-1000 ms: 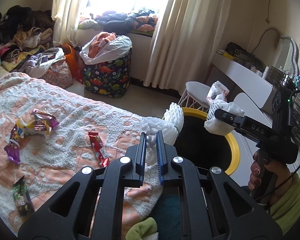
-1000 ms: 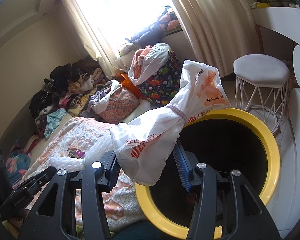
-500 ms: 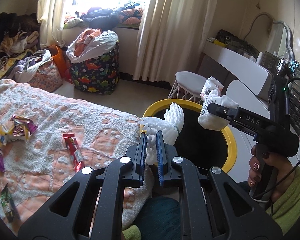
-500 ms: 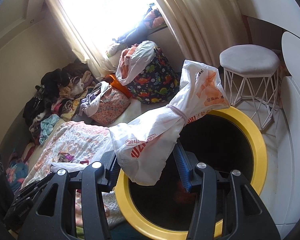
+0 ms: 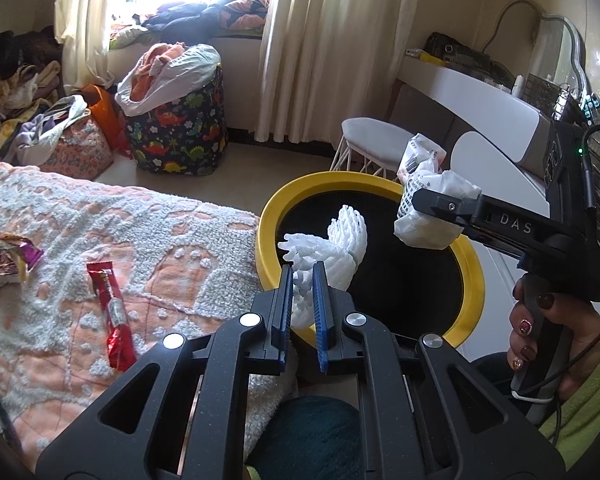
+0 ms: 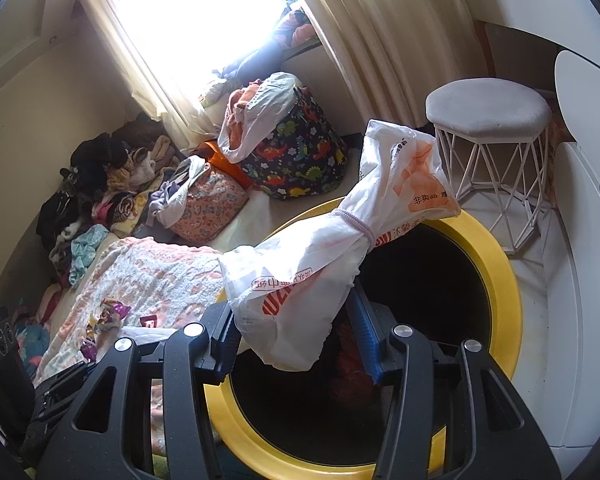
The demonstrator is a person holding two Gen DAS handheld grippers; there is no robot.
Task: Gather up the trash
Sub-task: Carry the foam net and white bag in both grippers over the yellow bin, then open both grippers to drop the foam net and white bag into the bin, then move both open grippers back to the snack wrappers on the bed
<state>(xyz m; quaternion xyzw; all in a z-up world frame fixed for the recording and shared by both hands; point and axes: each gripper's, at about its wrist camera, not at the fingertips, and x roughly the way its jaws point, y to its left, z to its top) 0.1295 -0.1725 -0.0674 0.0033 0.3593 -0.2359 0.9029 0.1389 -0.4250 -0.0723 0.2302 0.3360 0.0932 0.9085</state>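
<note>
Left hand-held gripper (image 5: 303,300) clamped nearly closed on white foam fruit net (image 5: 332,244), centre frame over yellow-rimmed black bin (image 5: 266,236). Right hand-held gripper (image 6: 296,334) half-open, gripping tied white plastic bag (image 6: 340,248) above bin; bin contents too dark. Red wrapper (image 5: 114,312) on bed, lower left.

- Bin (image 5: 265,216): yellow rim, black inside.
- Foam net (image 5: 336,244): white.
- Plastic bag (image 6: 324,256): white, orange print.
- Wrapper (image 5: 114,312): red.
- Bedspread (image 5: 148,240): peach and white, tufted.
- Hamper (image 5: 180,136): dark, dinosaur print.
- Stool (image 6: 488,108): grey seat, white frame.
</note>
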